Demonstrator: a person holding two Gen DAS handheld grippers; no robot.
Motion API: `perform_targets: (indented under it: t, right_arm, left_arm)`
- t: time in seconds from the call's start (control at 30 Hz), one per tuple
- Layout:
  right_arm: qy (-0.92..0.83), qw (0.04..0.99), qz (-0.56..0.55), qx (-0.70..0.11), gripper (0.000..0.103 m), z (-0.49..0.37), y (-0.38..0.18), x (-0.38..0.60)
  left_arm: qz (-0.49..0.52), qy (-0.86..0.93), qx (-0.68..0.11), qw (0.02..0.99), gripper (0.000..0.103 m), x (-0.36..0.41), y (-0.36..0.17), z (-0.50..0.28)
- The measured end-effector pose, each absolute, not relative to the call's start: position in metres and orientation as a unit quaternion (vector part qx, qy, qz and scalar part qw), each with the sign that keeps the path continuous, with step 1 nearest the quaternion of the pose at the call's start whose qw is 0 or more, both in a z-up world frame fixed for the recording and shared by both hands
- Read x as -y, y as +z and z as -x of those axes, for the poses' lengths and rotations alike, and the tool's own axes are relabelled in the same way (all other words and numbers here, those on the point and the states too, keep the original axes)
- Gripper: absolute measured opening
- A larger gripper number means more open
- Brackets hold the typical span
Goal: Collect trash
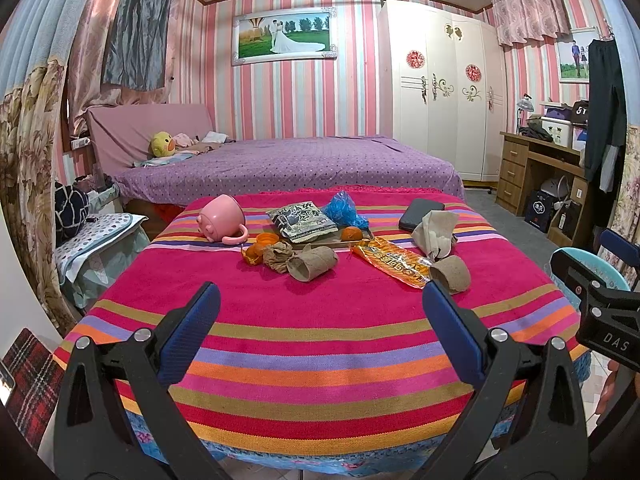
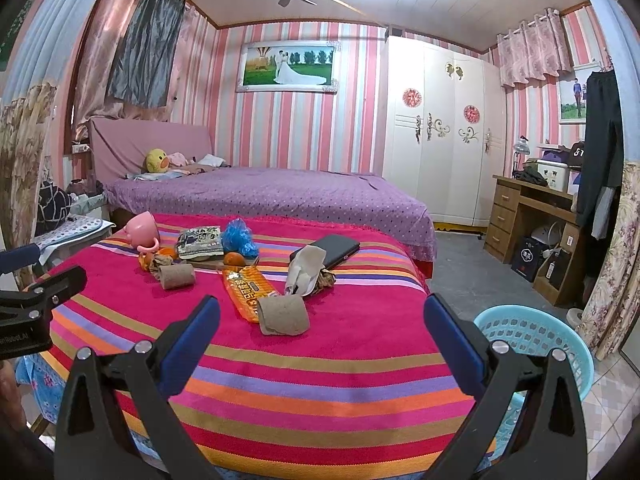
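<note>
Trash lies on a table under a striped cloth (image 1: 320, 320): two cardboard rolls (image 1: 314, 263) (image 1: 450, 272), an orange wrapper (image 1: 394, 260), crumpled brown paper (image 1: 278, 256), a grey paper wad (image 1: 434, 232), a blue plastic bag (image 1: 344, 208), a dark snack packet (image 1: 302, 222) and orange peels (image 1: 254, 252). My left gripper (image 1: 320, 332) is open and empty above the near cloth. My right gripper (image 2: 322, 336) is open and empty; the near roll (image 2: 284, 314) and wrapper (image 2: 248, 288) lie just beyond it. A light blue basket (image 2: 536, 340) stands at the table's right.
A tipped pink mug (image 1: 220, 218), a dark phone (image 1: 420, 214) and a mandarin (image 1: 352, 234) on a wooden tray also sit on the table. A purple bed (image 1: 288, 164) lies behind, a wardrobe (image 1: 440, 92) and desk (image 1: 536, 172) to the right.
</note>
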State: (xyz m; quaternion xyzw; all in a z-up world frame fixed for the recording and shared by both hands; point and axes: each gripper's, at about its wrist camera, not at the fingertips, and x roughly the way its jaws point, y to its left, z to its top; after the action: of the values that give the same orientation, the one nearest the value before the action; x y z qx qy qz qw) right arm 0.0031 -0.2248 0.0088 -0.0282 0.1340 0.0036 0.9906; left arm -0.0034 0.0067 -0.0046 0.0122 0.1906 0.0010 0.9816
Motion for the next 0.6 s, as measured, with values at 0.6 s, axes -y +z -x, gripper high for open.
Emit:
perform_targets:
  t: [0.6]
  right_arm:
    - [0.003,0.991,0.028,-0.133,0.099,-0.0032,0.0079,0.2248]
  left_arm:
    - [-0.013,0.001,-0.191,0.982,0.098,-0.0065,-0.004,0.0037]
